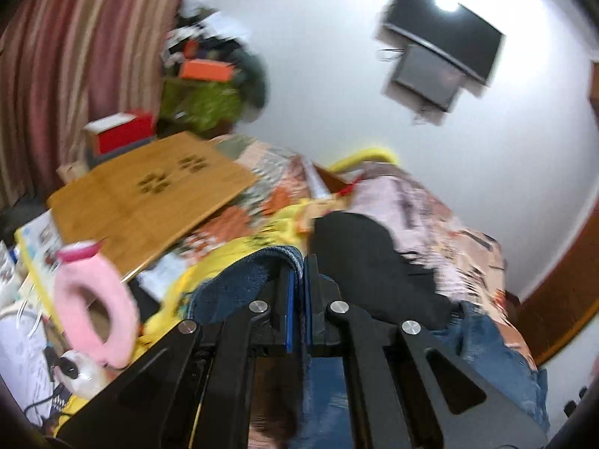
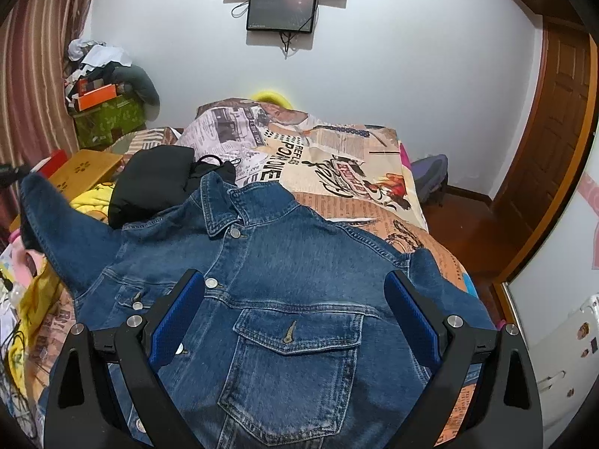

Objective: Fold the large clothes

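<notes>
A blue denim jacket (image 2: 292,262) lies front up on the bed, collar toward the far wall. Its left sleeve (image 2: 56,220) is lifted up and out to the left. My left gripper (image 1: 299,273) is shut on that sleeve's cuff (image 1: 262,265), which bunches between the blue pads. My right gripper (image 2: 295,292) is open and empty, hovering over the jacket's chest above the flap pocket (image 2: 295,333), one finger on each side.
A black garment (image 2: 153,183) lies by the jacket's collar. The bed has a newspaper-print cover (image 2: 337,164). A bamboo lap table (image 1: 149,194), a pink ring cushion (image 1: 97,299) and clutter sit at the left. A wooden door (image 2: 554,119) is at the right.
</notes>
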`<state>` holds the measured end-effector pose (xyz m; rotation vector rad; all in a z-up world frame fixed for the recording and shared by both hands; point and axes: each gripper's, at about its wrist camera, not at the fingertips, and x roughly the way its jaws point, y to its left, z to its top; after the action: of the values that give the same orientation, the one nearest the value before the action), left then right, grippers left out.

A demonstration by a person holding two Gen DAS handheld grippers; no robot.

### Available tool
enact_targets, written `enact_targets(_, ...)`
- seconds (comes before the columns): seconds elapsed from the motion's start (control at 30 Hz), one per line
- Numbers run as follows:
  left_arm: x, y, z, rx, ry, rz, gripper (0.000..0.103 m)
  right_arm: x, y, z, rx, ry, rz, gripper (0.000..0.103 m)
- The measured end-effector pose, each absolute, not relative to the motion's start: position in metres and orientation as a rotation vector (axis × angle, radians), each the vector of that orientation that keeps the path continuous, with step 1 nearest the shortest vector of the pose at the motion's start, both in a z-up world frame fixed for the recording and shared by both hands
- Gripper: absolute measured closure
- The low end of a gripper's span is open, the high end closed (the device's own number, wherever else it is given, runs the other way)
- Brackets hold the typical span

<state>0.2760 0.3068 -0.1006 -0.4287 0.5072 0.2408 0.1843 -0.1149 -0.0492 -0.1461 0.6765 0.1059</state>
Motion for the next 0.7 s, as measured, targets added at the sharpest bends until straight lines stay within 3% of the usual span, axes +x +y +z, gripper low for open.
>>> enact_targets(0.33,0.3,0.167,-0.074,-0.287,0.537,-0.072,0.1,0.181,-0.127,-0.052,-0.12,0.666,0.131,0.007)
enact_targets(0.7,0.31,0.035,-0.154,-0.121,0.848,-0.284,0.1,0.185,-0.141,-0.067,-0.114,0.716,0.152,0.007)
